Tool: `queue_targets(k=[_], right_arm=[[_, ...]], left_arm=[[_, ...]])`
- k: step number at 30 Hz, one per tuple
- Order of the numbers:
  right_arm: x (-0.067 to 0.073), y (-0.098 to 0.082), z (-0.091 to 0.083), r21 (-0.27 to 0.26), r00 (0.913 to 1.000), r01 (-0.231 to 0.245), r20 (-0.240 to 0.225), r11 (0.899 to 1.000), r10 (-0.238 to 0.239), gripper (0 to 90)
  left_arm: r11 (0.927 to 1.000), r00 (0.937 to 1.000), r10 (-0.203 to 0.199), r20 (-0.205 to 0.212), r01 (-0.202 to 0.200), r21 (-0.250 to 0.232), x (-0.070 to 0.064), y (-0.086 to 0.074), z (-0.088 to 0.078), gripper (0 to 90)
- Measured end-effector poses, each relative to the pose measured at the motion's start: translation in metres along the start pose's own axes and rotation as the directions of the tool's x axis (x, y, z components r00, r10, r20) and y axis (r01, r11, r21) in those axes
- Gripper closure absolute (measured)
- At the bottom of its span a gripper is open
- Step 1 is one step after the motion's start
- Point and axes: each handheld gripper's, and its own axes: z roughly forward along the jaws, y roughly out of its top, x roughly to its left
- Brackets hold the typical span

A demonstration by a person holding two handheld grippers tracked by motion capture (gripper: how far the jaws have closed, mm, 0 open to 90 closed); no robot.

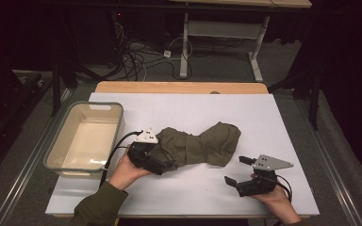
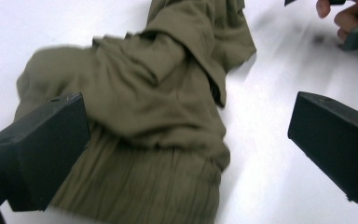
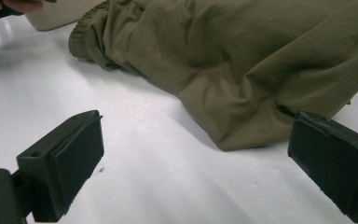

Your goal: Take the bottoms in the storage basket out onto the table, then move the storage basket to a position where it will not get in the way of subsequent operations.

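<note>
Cloth (image 1: pixel 195 143), olive and crumpled, lies mid-table (image 1: pixel 179 193) beside a tub (image 1: pixel 85 136). Left tool (image 2: pixel 186 144) gapes wide over its near end (gripping nothing); right tool (image 1: pixel 239 170) waits open, just beside the cloth.

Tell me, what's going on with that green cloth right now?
Left gripper open, at the cloth's left end. Right gripper open, near its right end, not touching. Cloth crumpled on the table. Nothing in the way.

White table (image 1: pixel 283 117) — olive garment (image 1: pixel 195 143), beige bin (image 1: pixel 85 139) on it.
</note>
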Motion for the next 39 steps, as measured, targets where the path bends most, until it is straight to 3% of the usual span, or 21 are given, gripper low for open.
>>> queue_targets(k=[8,17,28,35,39], right_arm=[[0.0,0.0,0.0,0.004,1.0,0.005,0.002,1.0,-0.005,4.2],[0.001,0.0,0.0,0.007,1.0,0.005,0.003,1.0,-0.005,4.3],[0.003,0.01,0.002,0.01,0.9998,0.011,-0.015,1.0,-0.011,4.5],[0.003,0.028,0.004,0.001,0.9992,0.019,-0.034,1.0,-0.019,4.6],[0.003,0.037,0.007,0.006,0.9988,0.019,-0.046,1.0,-0.019,5.5]], left_arm=[[0.9995,0.9995,-0.026,-0.018,0.026,0.015,-0.006,-0.031,-0.007,0.0],[0.9985,0.9983,-0.053,-0.025,0.053,0.016,-0.009,-0.055,-0.013,0.0],[0.9957,0.9954,-0.088,-0.036,0.089,0.024,-0.015,-0.067,-0.019,0.0],[0.9963,0.9968,-0.067,-0.043,0.069,0.051,-0.018,-0.068,-0.016,0.0],[0.9958,0.9967,-0.075,-0.033,0.076,0.051,-0.016,-0.069,-0.015,0.0]])
